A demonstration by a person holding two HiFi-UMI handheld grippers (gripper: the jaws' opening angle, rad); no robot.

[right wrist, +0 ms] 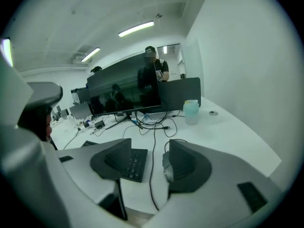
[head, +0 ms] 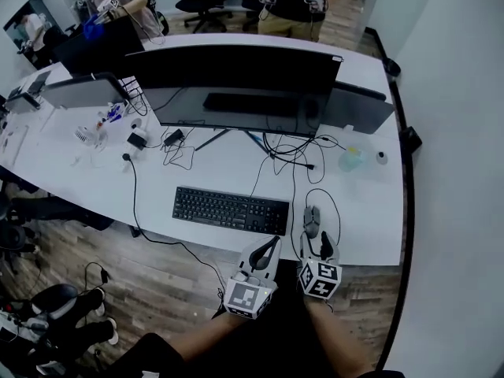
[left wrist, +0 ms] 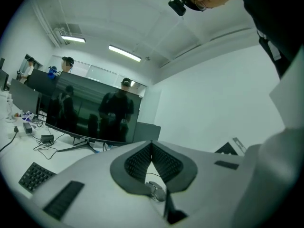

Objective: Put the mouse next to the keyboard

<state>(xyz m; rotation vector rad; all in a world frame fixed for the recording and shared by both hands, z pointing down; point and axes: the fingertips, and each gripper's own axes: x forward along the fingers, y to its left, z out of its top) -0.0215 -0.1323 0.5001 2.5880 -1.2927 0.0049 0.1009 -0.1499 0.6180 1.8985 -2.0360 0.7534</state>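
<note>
The black keyboard (head: 230,209) lies near the front edge of the white desk (head: 370,211). Just to its right lies the grey corded mouse (head: 312,220). My right gripper (head: 316,244) hovers at the desk edge right behind the mouse, open, with nothing between its jaws. In the right gripper view the mouse (right wrist: 166,169) peeks out beside the right jaw, mostly hidden by it, and the keyboard (right wrist: 135,163) shows past the left jaw of the gripper (right wrist: 150,147). My left gripper (head: 270,245) is beside it on the left, tilted upward, its jaws (left wrist: 152,144) shut on nothing.
A wide dark monitor (head: 236,85) stands mid-desk with tangled cables (head: 291,152) below it. A pale bottle (head: 352,158) sits at the right. Small items (head: 98,132) crowd the left end. People stand behind the desk. An office chair (head: 47,302) is on the floor at lower left.
</note>
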